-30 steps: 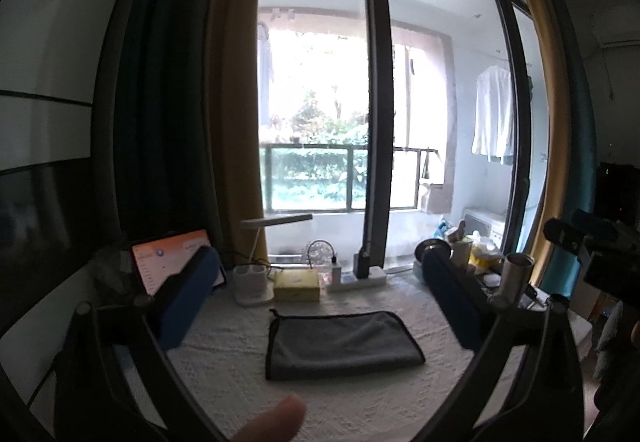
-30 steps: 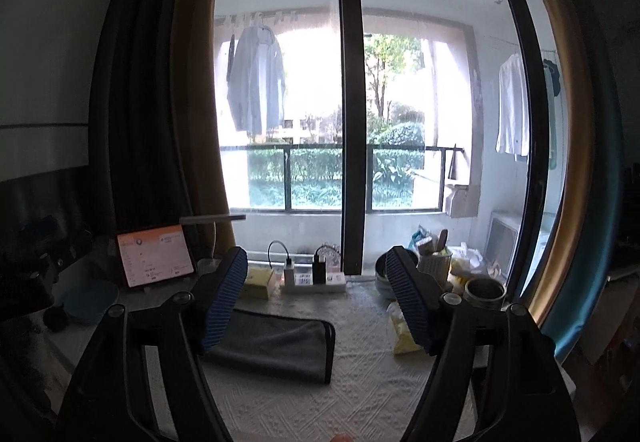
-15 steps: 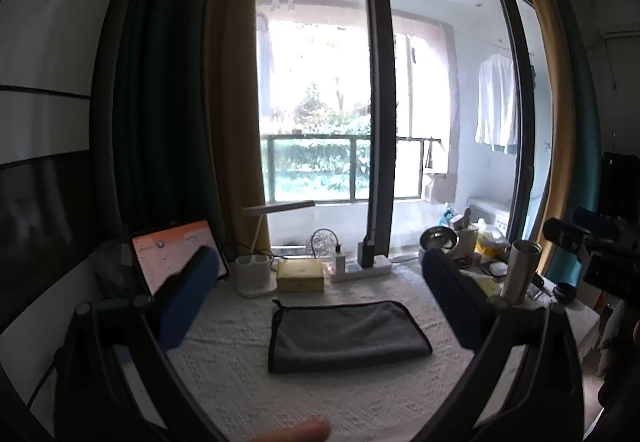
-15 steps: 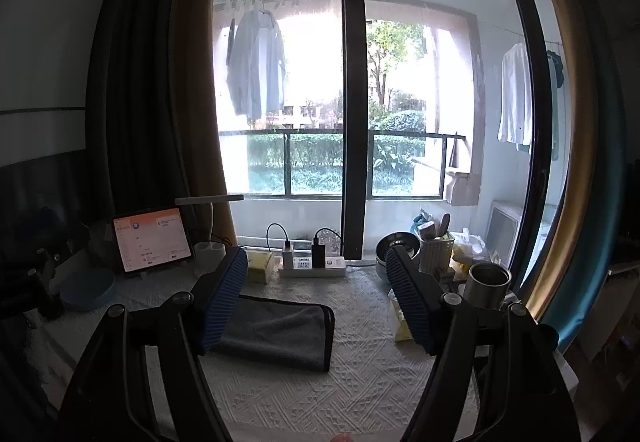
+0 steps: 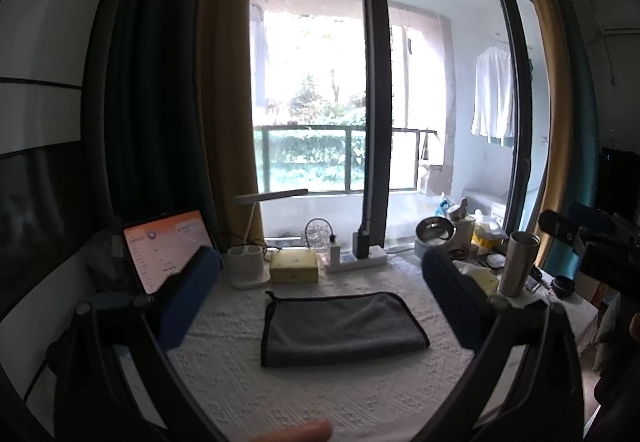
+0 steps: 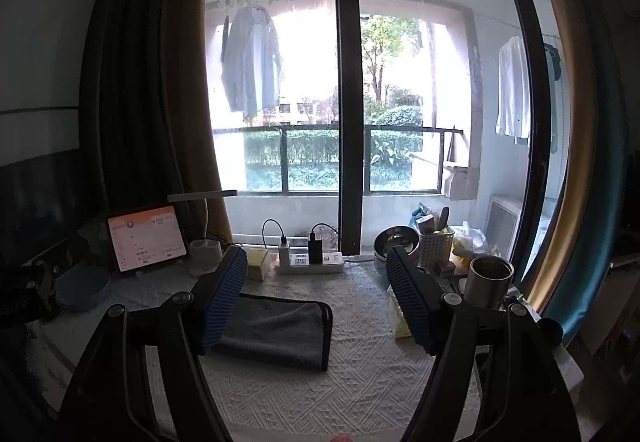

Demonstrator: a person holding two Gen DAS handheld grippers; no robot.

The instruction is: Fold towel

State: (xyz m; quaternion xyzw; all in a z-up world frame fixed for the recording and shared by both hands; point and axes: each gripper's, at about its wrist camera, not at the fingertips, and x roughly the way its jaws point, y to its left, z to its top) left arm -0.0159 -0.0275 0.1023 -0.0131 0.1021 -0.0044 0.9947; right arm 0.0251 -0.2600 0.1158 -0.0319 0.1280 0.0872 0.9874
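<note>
A dark grey towel lies folded flat on the white textured tablecloth, in front of both grippers. It also shows in the right wrist view, left of centre. My left gripper is open and empty, held above the table with the towel between and beyond its blue pads. My right gripper is open and empty, above the towel's right end.
A tablet, lamp base, yellow box and power strip line the table's far edge by the window. A steel cup, bowl and clutter crowd the right. A blue bowl sits at the left.
Both grippers have tilted and drawn back a little, so the towel sits lower and nearer in both views. The towel has not moved, and both grippers stay open.
</note>
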